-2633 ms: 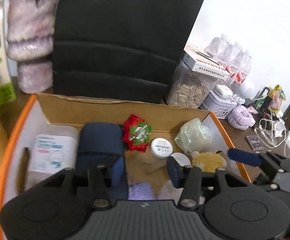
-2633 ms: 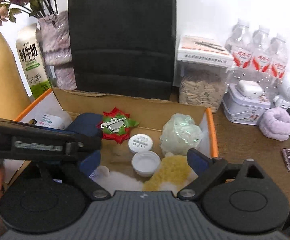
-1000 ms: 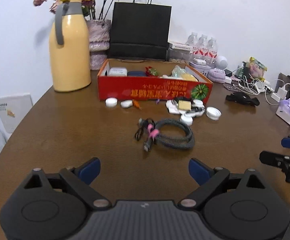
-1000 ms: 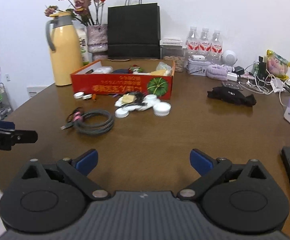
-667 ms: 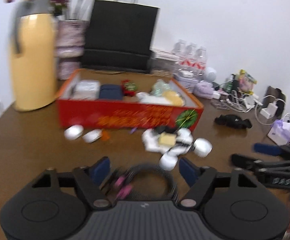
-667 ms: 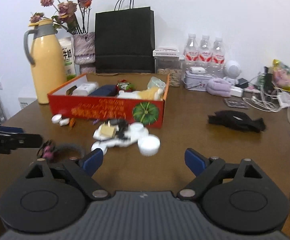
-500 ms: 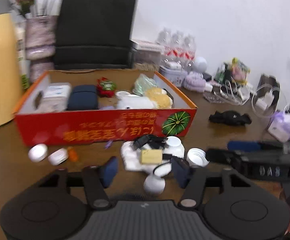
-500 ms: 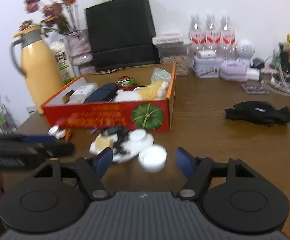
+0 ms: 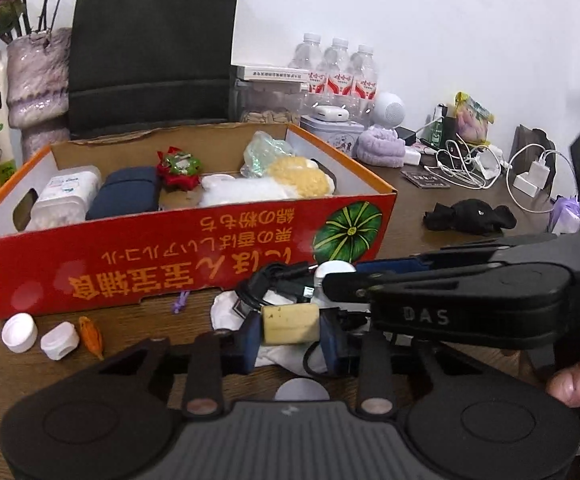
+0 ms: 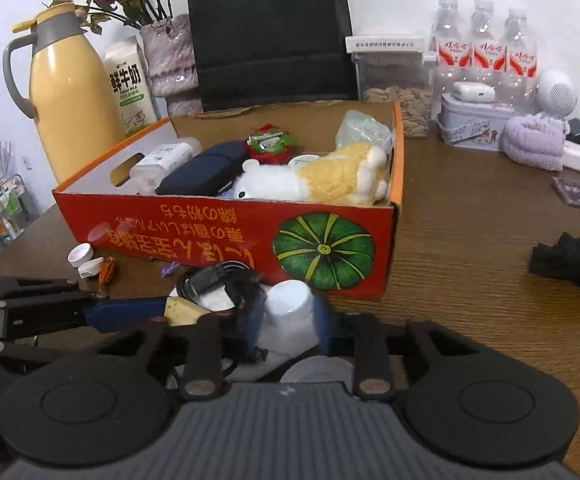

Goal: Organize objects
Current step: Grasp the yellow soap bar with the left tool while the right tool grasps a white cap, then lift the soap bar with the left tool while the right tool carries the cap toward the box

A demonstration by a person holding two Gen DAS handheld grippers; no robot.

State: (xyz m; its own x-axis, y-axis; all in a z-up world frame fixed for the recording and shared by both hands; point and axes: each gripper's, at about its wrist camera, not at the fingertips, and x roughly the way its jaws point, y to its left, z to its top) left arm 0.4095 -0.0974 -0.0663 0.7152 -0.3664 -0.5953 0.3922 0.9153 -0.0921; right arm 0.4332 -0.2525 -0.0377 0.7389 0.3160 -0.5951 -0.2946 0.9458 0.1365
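A red cardboard box [image 9: 194, 252] [image 10: 226, 236] stands on the wooden table and holds a plush toy [image 10: 310, 180], a dark blue case [image 9: 124, 196], a white bottle [image 9: 66, 196] and a red bow [image 9: 179, 168]. In front of it lies a pile of small things on a white cloth. My left gripper [image 9: 290, 334] is shut on a yellow sponge block [image 9: 289, 322]. My right gripper [image 10: 286, 316] is shut on a white jar [image 10: 289, 300]. A black cable [image 10: 222, 278] lies beside both.
Two white caps [image 9: 38, 336] and an orange bit [image 9: 92, 338] lie left of the pile. A yellow thermos [image 10: 64, 92], milk carton [image 10: 128, 84], black bag [image 10: 270, 32], bottles [image 10: 486, 48], a purple towel [image 10: 534, 142] and a black cloth [image 9: 470, 216] surround the box.
Both grippers moved forward to the pile in front of the box and closed, the left on the sponge block, the right on the white jar.
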